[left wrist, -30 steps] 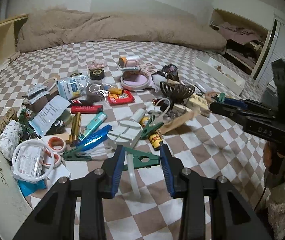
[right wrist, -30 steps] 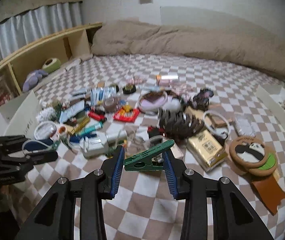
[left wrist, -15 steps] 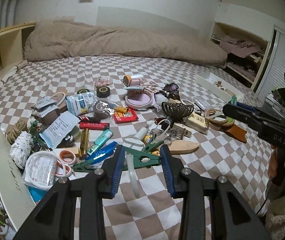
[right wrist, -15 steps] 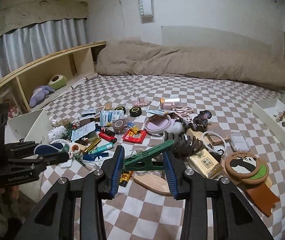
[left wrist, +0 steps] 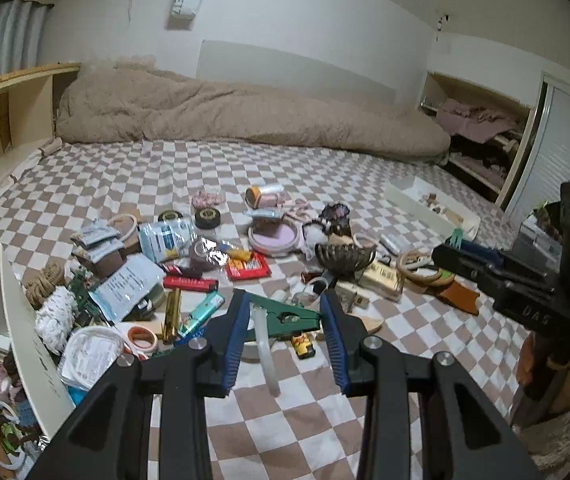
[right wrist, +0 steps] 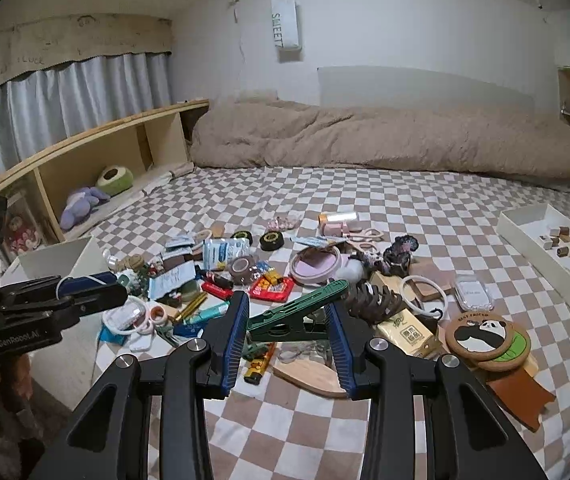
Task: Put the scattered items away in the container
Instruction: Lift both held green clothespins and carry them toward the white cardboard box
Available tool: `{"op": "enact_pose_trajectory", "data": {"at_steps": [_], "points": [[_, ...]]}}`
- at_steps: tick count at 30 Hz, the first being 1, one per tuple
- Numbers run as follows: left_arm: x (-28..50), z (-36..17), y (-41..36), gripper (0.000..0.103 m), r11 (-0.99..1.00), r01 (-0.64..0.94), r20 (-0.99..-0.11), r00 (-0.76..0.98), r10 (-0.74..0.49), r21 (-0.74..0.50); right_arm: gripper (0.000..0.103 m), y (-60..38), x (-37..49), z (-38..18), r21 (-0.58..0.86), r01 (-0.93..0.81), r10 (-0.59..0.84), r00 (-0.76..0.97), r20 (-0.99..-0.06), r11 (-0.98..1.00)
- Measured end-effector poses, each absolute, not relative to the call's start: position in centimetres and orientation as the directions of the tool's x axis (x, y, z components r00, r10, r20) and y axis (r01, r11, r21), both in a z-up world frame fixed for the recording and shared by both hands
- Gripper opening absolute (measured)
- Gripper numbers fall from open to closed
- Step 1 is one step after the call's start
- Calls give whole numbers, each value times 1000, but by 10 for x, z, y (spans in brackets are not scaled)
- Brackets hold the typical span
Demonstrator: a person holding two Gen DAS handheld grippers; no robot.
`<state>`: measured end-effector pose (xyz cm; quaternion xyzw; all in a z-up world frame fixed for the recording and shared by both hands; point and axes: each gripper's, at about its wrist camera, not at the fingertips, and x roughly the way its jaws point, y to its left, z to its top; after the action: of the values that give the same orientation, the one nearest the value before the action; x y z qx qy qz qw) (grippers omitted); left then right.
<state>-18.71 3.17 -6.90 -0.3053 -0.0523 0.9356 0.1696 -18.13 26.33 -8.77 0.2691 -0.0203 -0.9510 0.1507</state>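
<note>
Grippers have both risen since a second ago: my left gripper (left wrist: 285,322) clamps one ridged green plastic clip (left wrist: 285,315), right gripper (right wrist: 287,322) another clip (right wrist: 297,312), above the checkered bedspread (left wrist: 305,420); white container (left wrist: 21,340) lower-left.

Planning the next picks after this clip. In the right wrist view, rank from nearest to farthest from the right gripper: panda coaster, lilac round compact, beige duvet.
1. panda coaster, low right, beside the right gripper, which is shut on a green clip.
2. lilac round compact, mid-pile, just ahead.
3. beige duvet, across the bed's far end.
</note>
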Motion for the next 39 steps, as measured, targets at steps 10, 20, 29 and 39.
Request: {"op": "enact_pose_trajectory", "data": {"at_steps": [10,20,29,39], "points": [[-164,-25,-17,36,-950,-225,-440,-846,300,-215,39,236,-178,-55,92,298,-308,-845,-438,-950],[-137,-10,-73,36,-973,-144,-375,-904,204,-182,39,188,-174,-36,136,337,-363,-843,-397,-932],[-123,-3,-124,36,-984,-40,-398,-911,106,-171,39,129,-167,-24,188,429,-468,-788,-401,-884],[-92,-5,-188,36,-984,111,-447,-894,-39,-136,39,55,-147,-16,167,540,-554,-715,-428,-825]]}}
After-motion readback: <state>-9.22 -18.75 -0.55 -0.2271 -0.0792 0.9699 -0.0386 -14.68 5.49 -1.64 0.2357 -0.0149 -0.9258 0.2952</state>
